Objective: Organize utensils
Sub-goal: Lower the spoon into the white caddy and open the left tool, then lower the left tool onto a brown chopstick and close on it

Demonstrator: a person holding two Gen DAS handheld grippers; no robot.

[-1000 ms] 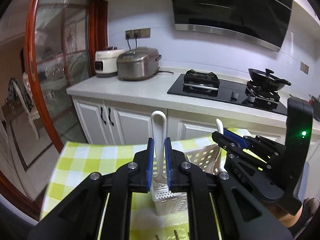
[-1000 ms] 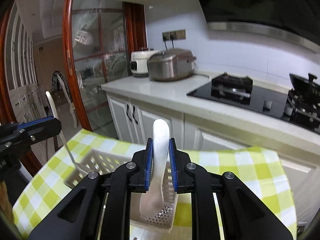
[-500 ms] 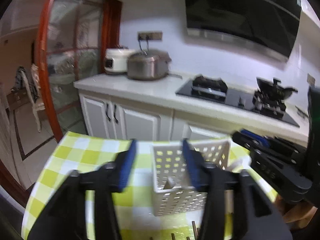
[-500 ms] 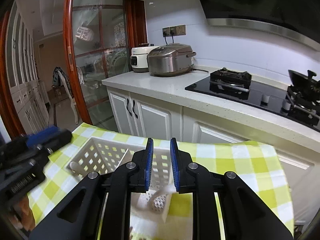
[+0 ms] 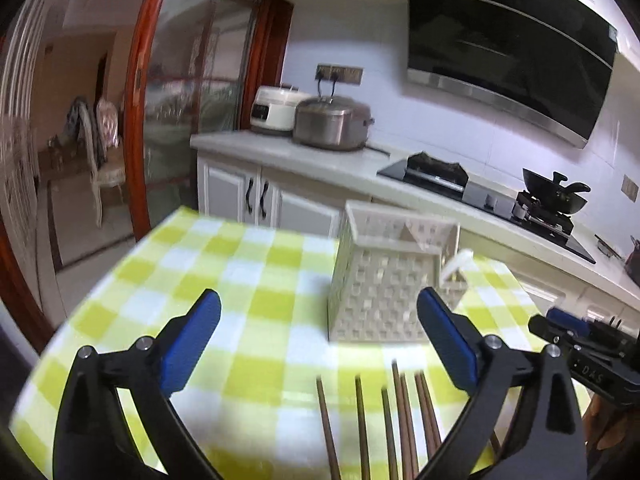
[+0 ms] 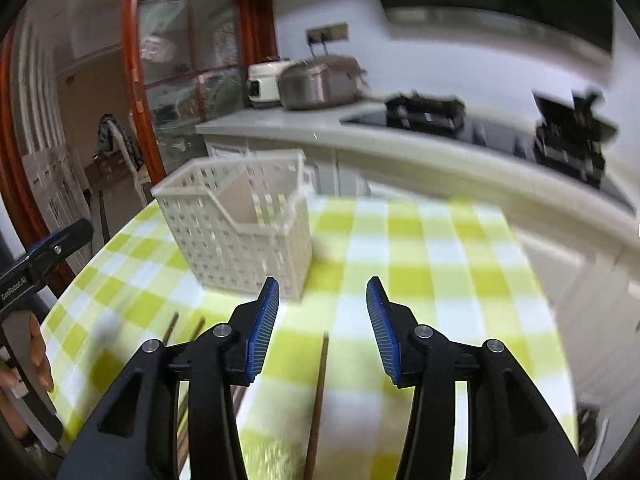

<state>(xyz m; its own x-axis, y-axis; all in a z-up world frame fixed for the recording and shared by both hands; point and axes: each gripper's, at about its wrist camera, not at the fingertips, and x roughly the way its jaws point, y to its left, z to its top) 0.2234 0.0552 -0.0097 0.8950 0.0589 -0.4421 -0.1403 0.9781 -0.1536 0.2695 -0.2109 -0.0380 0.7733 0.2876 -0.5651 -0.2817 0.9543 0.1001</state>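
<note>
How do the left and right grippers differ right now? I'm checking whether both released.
The left gripper has its jaws spread very wide; the right gripper has a narrower gap. Several chopsticks lie ahead of the left, one chopstick between the right's. Both are opening, holding nothing.

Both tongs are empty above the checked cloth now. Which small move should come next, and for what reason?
Probably lower the right tongs, whose jaws are opening with nothing between them, onto the single chopstick lying just below them. It lies apart from the other chopsticks, so it looks easiest to pick. The white basket stands close behind to receive it.
</note>
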